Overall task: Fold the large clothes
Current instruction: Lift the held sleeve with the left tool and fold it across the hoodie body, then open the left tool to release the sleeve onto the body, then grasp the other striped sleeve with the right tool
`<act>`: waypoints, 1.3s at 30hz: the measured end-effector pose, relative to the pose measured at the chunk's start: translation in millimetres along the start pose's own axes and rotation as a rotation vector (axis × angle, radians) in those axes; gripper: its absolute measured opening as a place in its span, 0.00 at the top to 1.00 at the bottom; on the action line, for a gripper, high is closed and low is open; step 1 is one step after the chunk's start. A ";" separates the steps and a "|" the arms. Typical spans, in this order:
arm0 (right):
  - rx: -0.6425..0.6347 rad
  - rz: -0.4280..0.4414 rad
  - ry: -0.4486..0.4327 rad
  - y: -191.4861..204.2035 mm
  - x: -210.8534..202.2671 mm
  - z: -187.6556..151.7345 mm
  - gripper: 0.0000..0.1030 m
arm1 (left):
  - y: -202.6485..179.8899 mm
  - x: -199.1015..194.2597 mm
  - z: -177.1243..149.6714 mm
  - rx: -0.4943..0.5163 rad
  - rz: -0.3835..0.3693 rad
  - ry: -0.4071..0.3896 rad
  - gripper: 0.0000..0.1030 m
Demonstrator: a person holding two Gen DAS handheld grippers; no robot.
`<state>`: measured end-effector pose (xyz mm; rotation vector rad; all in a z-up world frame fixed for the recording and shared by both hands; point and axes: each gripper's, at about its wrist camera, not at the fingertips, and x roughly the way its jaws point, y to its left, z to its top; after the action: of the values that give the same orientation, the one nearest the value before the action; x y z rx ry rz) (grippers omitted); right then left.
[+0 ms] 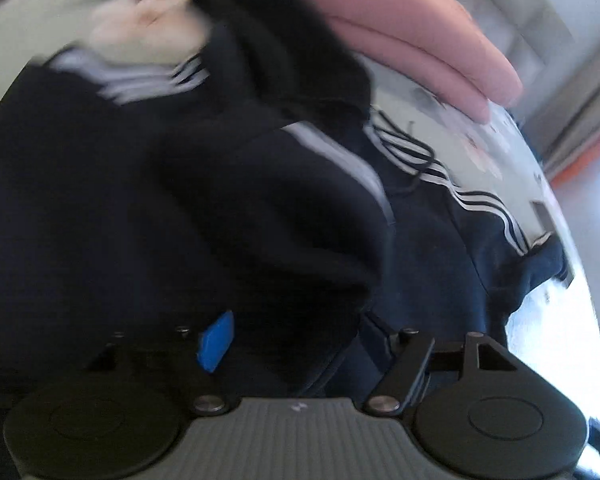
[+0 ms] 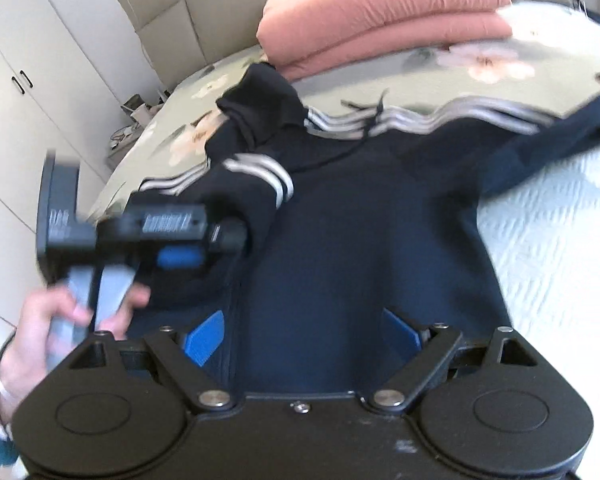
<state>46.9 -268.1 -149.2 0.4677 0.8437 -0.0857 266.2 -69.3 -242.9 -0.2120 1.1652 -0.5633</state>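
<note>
A dark navy hoodie (image 2: 340,220) with white sleeve stripes lies spread on the bed, hood (image 2: 264,92) toward the far side. One sleeve (image 2: 256,184) is folded across the chest; the other sleeve (image 2: 540,136) stretches out to the right. My left gripper (image 2: 180,248), held by a hand (image 2: 32,328), hovers over the folded sleeve. In the left wrist view the left gripper (image 1: 300,332) has its fingers spread, with loose hoodie fabric (image 1: 260,220) bunched between them and hiding the right pad. My right gripper (image 2: 302,332) stands open over the hoodie's lower body, pads wide apart.
A folded pink blanket (image 2: 380,12) sits beyond the hood on the floral sheet (image 2: 380,80). A white quilt (image 2: 560,260) covers the bed at the right. A padded headboard (image 2: 172,12) and white wardrobe doors (image 2: 20,80) stand at the left.
</note>
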 end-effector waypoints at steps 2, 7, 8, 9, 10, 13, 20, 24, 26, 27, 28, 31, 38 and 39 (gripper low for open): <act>-0.021 0.012 -0.025 11.7 4.7 21.6 0.01 | 17.5 -13.6 -0.8 -0.030 -0.010 -0.005 0.29; -0.252 0.045 -0.068 81.9 45.6 80.2 0.00 | 48.2 -69.0 -3.6 -0.048 0.179 -0.073 0.25; -0.295 0.066 -0.044 96.1 59.1 87.1 0.00 | 57.0 -76.4 -4.2 -0.057 0.212 -0.091 0.25; -0.335 0.095 -0.002 111.3 77.3 93.5 0.00 | 66.6 -83.0 -3.9 -0.071 0.229 -0.110 0.25; -0.364 0.116 0.040 124.2 96.6 98.1 0.00 | 76.1 -87.9 -3.0 -0.086 0.242 -0.122 0.25; -0.443 0.093 0.146 160.0 155.4 102.3 0.01 | 97.1 -92.7 1.1 -0.107 0.273 -0.128 0.25; -0.634 -0.128 0.277 182.8 243.6 84.1 0.30 | 107.9 -92.7 10.6 -0.108 0.255 -0.156 0.25; -0.580 -0.039 0.088 167.6 204.1 92.5 0.87 | 98.7 -89.5 24.6 -0.082 0.289 -0.185 0.25; -0.508 0.035 -0.032 156.0 168.4 106.1 0.87 | 99.8 -87.3 30.9 -0.078 0.311 -0.189 0.25; -0.451 0.083 -0.103 150.0 147.1 114.7 0.86 | 101.6 -87.0 32.7 -0.086 0.316 -0.190 0.25; -0.390 0.142 -0.180 140.8 124.0 124.1 0.86 | 103.0 -87.5 33.3 -0.096 0.316 -0.191 0.25; -0.326 0.245 -0.395 114.2 69.4 142.5 0.87 | 107.4 -86.7 36.0 -0.135 0.305 -0.199 0.25; 0.024 0.239 -0.529 -20.5 33.4 128.0 0.85 | 106.7 -73.3 31.0 -0.126 0.353 -0.178 0.24; 0.107 0.235 -0.479 -45.4 42.2 118.7 0.84 | 106.7 -68.4 28.8 -0.123 0.365 -0.166 0.24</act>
<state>146.5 -355.3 -129.2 0.6131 0.3116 -0.0231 306.4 52.8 -223.3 -0.1428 1.0454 -0.1493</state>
